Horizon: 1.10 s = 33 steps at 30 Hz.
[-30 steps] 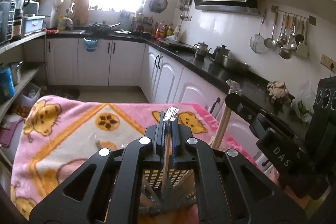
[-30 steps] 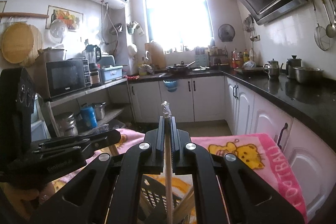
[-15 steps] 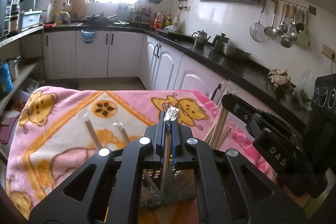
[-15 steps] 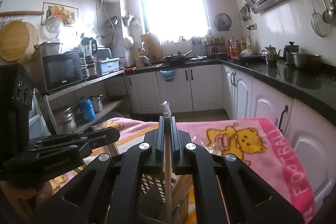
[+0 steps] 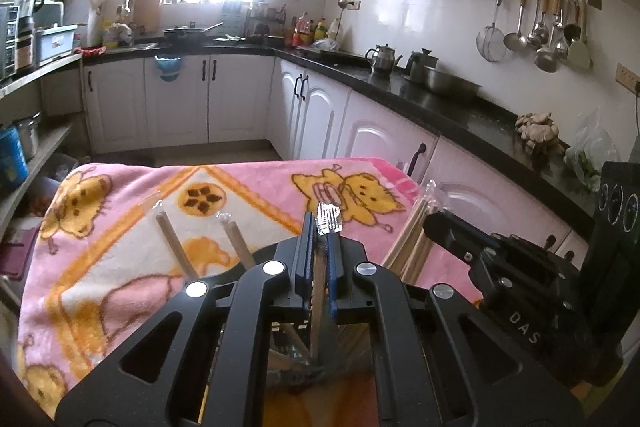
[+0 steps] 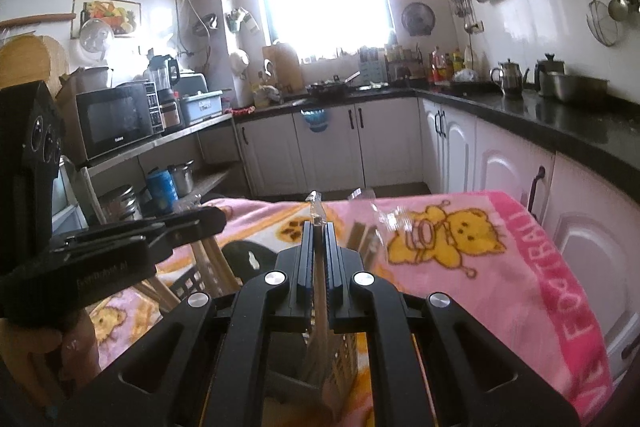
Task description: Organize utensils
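My left gripper (image 5: 320,223) is shut on a plastic-wrapped wooden chopstick (image 5: 318,291) that points down into a black perforated utensil holder (image 5: 288,343) under the jaws. My right gripper (image 6: 317,227) is shut on another wrapped chopstick (image 6: 319,291), also upright over the holder (image 6: 340,355). Several wooden chopsticks (image 5: 412,239) stand in the holder, and two more sticks (image 5: 176,247) lean out on the left. The right gripper's body (image 5: 500,267) shows at the right of the left wrist view; the left gripper's body (image 6: 120,251) shows at the left of the right wrist view.
The holder stands on a table covered by a pink cartoon-cat blanket (image 5: 120,219). White kitchen cabinets with a black counter (image 5: 440,99) run along the right and back. A shelf with a microwave (image 6: 116,119) stands at the left.
Both grippers have come down and tilted toward the table, so more of the blanket and the holder's sticks show. Both stay shut on their chopsticks.
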### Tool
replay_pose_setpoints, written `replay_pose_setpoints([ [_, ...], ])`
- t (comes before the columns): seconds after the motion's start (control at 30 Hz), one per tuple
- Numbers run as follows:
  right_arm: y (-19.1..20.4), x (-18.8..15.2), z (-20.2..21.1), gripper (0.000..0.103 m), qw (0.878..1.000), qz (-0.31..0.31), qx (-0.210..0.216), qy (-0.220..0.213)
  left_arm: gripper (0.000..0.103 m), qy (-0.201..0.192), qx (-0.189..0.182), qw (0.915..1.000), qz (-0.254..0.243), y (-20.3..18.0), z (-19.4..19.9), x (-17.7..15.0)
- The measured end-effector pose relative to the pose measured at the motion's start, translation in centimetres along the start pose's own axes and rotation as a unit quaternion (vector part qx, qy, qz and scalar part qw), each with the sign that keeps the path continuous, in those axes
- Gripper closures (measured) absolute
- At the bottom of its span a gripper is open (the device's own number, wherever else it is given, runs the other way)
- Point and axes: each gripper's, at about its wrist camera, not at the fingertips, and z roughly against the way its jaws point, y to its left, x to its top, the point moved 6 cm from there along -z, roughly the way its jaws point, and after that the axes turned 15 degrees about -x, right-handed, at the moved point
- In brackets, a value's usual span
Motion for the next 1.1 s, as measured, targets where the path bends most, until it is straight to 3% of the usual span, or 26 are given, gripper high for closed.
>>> replay_pose_setpoints([
  [0.2,-0.4,-0.5,0.6,0.097,1.0,-0.007,0.001,0.012,0.099,0.004,0.005,1.0,0.007,0.3,0.5,-0.2],
  [0.27,-0.5,-0.5,0.7,0.093,1.0,-0.007,0.0,0.016,0.088,0.003,0.006,0.9999,0.01,0.3,0.8,-0.1],
  [0.33,-0.6,-0.5,0.9,0.082,1.0,-0.01,-0.003,0.022,0.083,0.0,0.007,0.9999,0.009,0.2,1.2,-0.1],
  [0.67,-1.4,-0.4,2.3,0.074,0.999,-0.017,-0.006,0.026,0.063,-0.008,0.022,0.9994,0.026,0.5,3.9,0.3],
  [0.8,-1.3,-0.3,3.6,0.065,1.0,-0.017,0.0,0.024,0.054,-0.011,0.026,0.9994,0.023,-0.2,5.2,0.1],
  [0.9,-1.1,-0.3,4.7,0.057,1.0,-0.015,0.002,0.022,0.046,-0.013,0.027,0.9993,0.023,-0.7,6.2,-0.1],
  [1.1,-0.9,-0.3,7.2,0.04,1.0,-0.018,0.007,0.012,0.019,-0.025,0.037,0.9988,0.021,-1.5,8.3,-0.7],
])
